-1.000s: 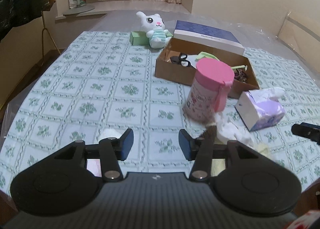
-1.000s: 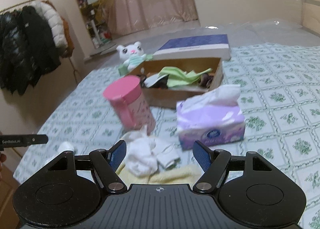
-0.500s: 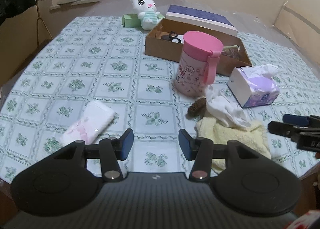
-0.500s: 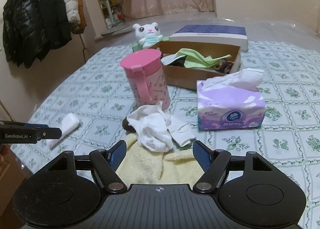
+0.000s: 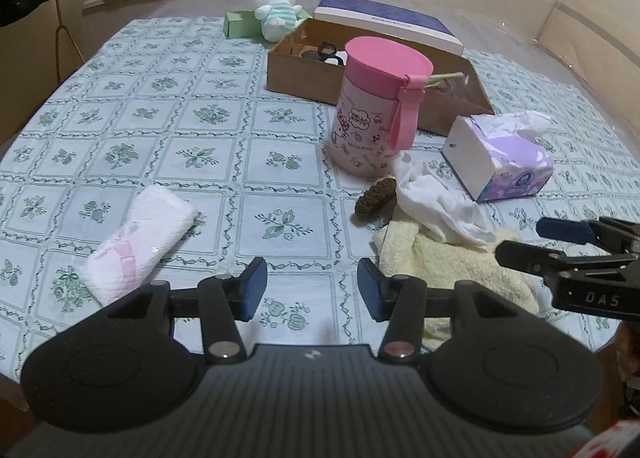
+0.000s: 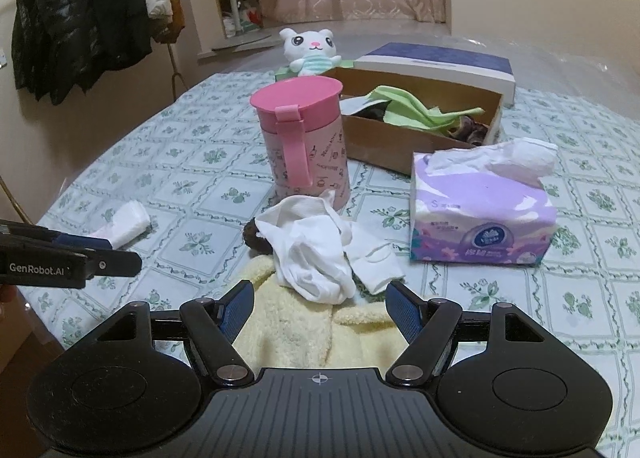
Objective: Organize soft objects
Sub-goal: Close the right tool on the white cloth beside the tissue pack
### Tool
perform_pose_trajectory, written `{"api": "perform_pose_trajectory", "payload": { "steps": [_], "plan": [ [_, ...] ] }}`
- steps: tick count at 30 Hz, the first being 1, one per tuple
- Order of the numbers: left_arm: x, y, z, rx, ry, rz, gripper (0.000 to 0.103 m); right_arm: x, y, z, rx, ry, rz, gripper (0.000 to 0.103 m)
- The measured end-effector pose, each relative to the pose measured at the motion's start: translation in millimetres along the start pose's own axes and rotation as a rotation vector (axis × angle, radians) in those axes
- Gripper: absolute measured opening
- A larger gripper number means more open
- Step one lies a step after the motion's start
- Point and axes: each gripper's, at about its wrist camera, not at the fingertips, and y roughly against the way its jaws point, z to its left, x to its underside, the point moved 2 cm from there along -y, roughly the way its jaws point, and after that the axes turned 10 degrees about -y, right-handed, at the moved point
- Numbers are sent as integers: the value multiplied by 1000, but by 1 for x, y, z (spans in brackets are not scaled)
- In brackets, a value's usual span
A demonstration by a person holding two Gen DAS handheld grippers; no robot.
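The yellow towel (image 6: 320, 332) lies on the surface under a white cloth (image 6: 312, 254). Both look soft and light. The right gripper (image 6: 320, 312) and left gripper (image 5: 312, 290) have spread jaws, holding nothing. A bunched fold seems best to pinch.

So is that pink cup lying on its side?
No, the pink cup stands upright on the tablecloth, lid on top, beside the cardboard box.

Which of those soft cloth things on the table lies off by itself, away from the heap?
The folded white-and-pink cloth: it lies alone on the tablecloth. The white garment and yellow towel are piled together beside the pink cup.
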Motion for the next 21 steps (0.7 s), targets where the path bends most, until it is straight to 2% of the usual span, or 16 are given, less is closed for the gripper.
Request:
{"api": "perform_pose_trajectory", "payload": {
  "steps": [15,21],
  "plan": [
    [-3,-33,-2,15,3,27,47,-5,-53,14,3,124,8,73],
    [-3,-43,-1,16,-2,34,47,-7,-74,12,5,130,16,56]
  ]
}}
